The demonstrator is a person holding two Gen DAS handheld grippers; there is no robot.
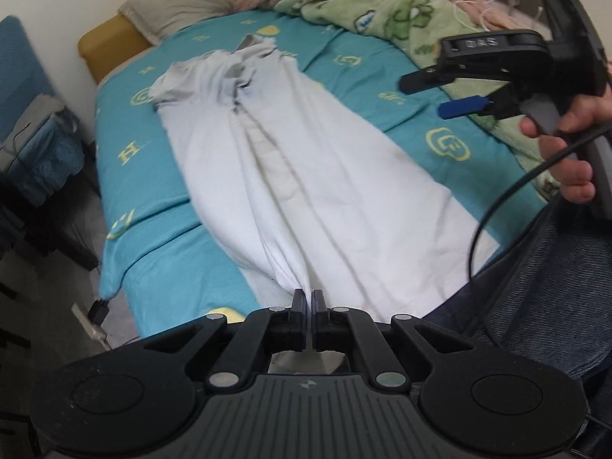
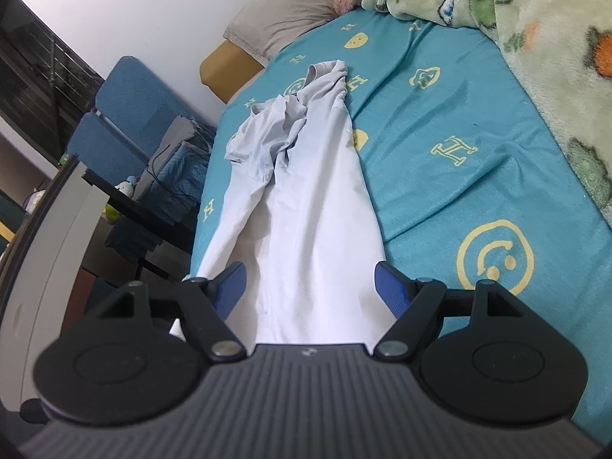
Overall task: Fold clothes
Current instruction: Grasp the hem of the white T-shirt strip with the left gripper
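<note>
Left gripper (image 1: 309, 298) clamped on white shirt (image 1: 306, 176) hem, right gripper (image 2: 310, 287) spread wide, marked "DAS", teal sheet (image 2: 459, 122) printed "H".

The bed (image 1: 344, 88) in a teal patterned sheet carries a white shirt (image 1: 306, 176), a green fleece blanket (image 1: 382, 4) and a beige pillow (image 1: 199, 0).

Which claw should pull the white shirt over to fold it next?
Probably the left claw: it is already shut on the white shirt's near edge. The right claw is open, holding nothing.
</note>
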